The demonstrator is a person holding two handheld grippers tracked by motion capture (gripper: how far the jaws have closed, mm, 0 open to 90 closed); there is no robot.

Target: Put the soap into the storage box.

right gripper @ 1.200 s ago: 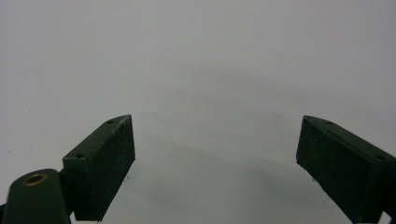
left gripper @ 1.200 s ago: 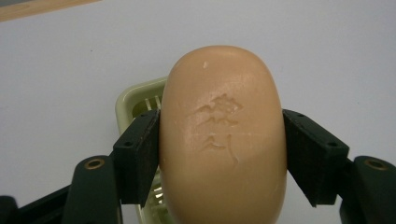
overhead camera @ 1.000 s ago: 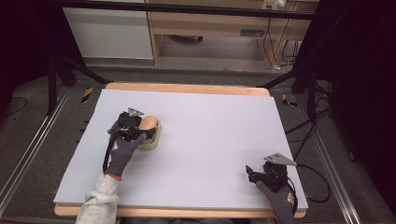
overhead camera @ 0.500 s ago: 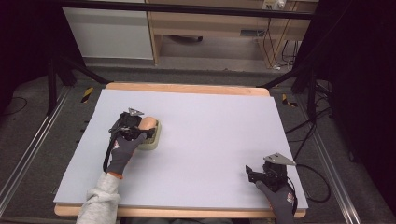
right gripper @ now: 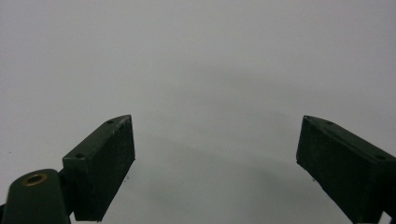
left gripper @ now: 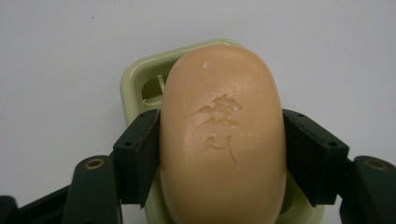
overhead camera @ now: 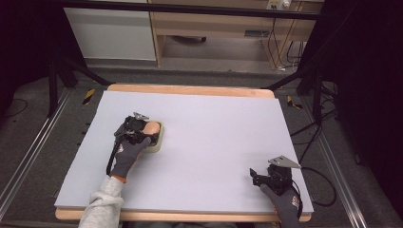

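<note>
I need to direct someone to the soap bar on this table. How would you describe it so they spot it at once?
Start at the pale lilac-grey tabletop and look to its left half, where the left gripper reaches in. Its jaws clamp a peach-coloured oval soap bar lying over a pale green plastic soap dish. An embossed mark on the bar's top sets it apart.

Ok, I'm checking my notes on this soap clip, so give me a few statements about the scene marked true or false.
1. The left tool is shut on the soap bar. True.
2. The soap bar sits over a pale green soap dish. True.
3. The right tool holds a sponge. False: its jaws stand open with nothing between them.
4. The soap bar is blue. False: it is peach-coloured, with a mark stamped in its top.
5. The two tools touch. False: they are far apart on the table.
</note>
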